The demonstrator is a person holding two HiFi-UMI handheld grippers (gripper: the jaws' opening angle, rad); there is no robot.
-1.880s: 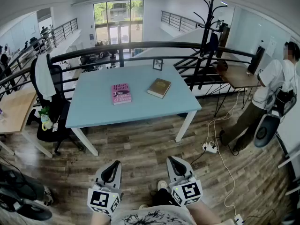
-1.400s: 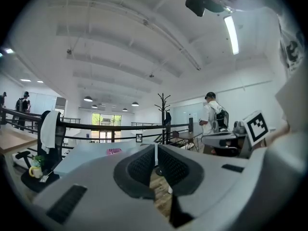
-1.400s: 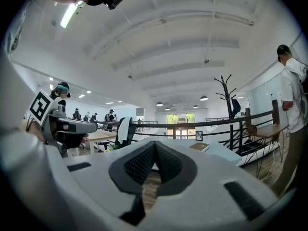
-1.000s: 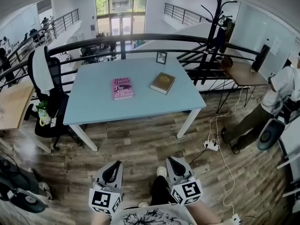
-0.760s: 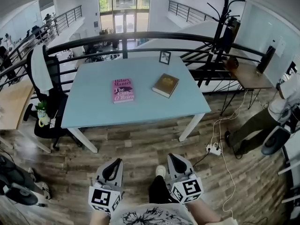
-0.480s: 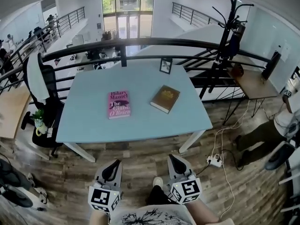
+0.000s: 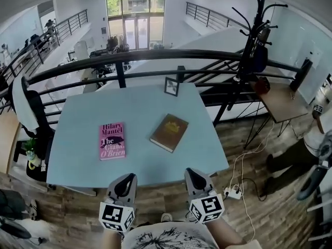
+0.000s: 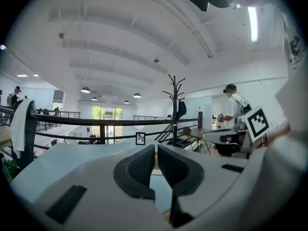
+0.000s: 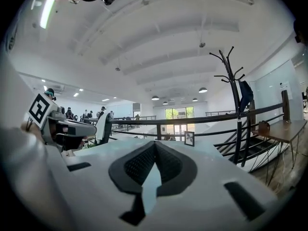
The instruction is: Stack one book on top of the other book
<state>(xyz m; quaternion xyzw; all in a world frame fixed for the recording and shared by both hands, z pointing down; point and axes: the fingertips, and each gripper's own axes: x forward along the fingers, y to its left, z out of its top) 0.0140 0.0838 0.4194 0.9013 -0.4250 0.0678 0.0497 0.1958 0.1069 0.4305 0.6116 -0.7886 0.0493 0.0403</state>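
Observation:
A pink book (image 7: 112,140) lies flat on the pale blue table (image 7: 72,139), left of centre. To its right a brown book (image 7: 169,132) lies flat at an angle. My left gripper (image 7: 126,178) hangs at the table's near edge, in front of the pink book, shut with nothing in it. Over the same edge my right gripper (image 7: 192,174) is shut and empty, in front of the brown book. In the left gripper view the pads (image 8: 145,163) nearly meet over the table. The right gripper view shows the pads (image 9: 166,163) touching at their tips.
A small framed picture (image 7: 170,86) stands at the table's far edge before a black railing (image 7: 155,53). A chair draped with a white cloth (image 7: 21,100) is at the left, a coat stand (image 7: 254,30) and a wooden side table (image 7: 282,100) at the right. Cables and a power strip (image 7: 232,192) lie on the floor.
The table and both books have come much nearer and lower in the head view. Both grippers now reach its near edge, still shut and side by side.

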